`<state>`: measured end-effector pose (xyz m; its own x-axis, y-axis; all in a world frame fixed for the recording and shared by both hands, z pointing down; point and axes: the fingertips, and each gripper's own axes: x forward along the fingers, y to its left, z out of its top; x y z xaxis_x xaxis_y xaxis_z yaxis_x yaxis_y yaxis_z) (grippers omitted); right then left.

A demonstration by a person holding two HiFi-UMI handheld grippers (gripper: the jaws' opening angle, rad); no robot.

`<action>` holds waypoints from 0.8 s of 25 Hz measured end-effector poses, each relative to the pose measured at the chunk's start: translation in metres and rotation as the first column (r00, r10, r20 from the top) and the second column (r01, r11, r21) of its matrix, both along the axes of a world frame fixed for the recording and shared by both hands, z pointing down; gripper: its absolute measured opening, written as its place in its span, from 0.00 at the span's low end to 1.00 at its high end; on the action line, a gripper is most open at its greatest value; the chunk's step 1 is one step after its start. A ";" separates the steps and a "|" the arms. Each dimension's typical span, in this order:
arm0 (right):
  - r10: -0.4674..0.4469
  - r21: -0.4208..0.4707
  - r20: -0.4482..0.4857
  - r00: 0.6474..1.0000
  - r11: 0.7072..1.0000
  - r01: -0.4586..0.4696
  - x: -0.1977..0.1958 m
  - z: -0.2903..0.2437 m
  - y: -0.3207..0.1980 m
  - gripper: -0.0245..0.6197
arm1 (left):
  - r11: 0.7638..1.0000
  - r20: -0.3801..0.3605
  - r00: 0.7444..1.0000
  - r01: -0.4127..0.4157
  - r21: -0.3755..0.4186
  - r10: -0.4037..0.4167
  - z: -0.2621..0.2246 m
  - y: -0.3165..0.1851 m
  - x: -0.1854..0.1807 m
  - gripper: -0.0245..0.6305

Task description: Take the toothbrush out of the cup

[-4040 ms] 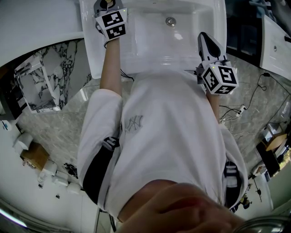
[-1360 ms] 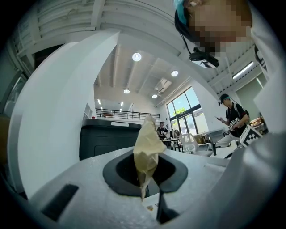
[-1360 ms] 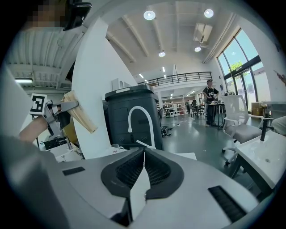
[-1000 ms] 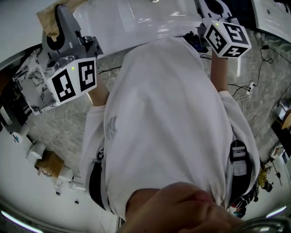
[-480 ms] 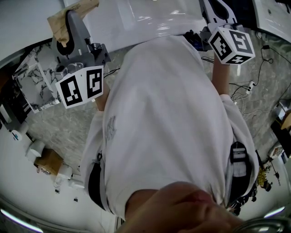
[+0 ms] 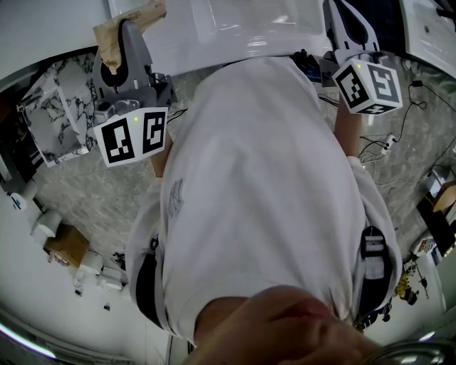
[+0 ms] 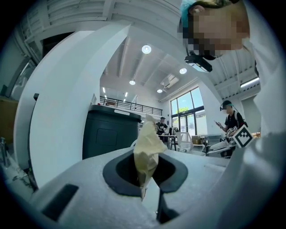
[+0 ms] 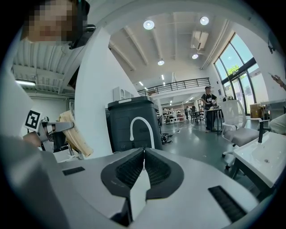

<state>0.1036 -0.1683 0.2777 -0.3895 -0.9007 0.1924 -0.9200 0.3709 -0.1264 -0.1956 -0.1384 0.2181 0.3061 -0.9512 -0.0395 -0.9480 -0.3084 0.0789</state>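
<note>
Tan kraft-paper packet (image 7: 146,150), crumpled, upright, pinched at lower end by left gripper (image 7: 144,176), jaws narrowed onto paper. Toothbrush not discernible inside wrapping. In head view, packet (image 6: 134,20) shown at gripper's far tip, just beside white sink (image 6: 235,32) edge, above marbled floor (image 6: 92,192). Right gripper (image 8: 143,162) held at opposite side of white-shirted torso (image 6: 263,178), near sink; jaws pressed together, nothing between.
</note>
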 end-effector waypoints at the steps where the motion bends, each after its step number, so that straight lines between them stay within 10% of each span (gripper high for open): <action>1: -0.002 0.001 -0.002 1.000 1.000 0.002 0.000 0.000 0.002 0.06 | 1.000 0.000 1.000 0.003 -0.006 -0.003 0.002 0.002 0.000 0.10; 20: -0.005 -0.035 -0.017 1.000 0.999 0.005 0.002 0.015 0.010 0.06 | 0.993 -0.001 1.000 0.018 -0.117 -0.018 0.046 0.027 0.006 0.10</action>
<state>0.1054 -0.1586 0.2929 -0.3904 -0.8913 0.2307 -0.9203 0.3712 -0.1235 -0.1893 -0.1119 0.2639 0.2887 -0.9547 0.0723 -0.9532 -0.2795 0.1155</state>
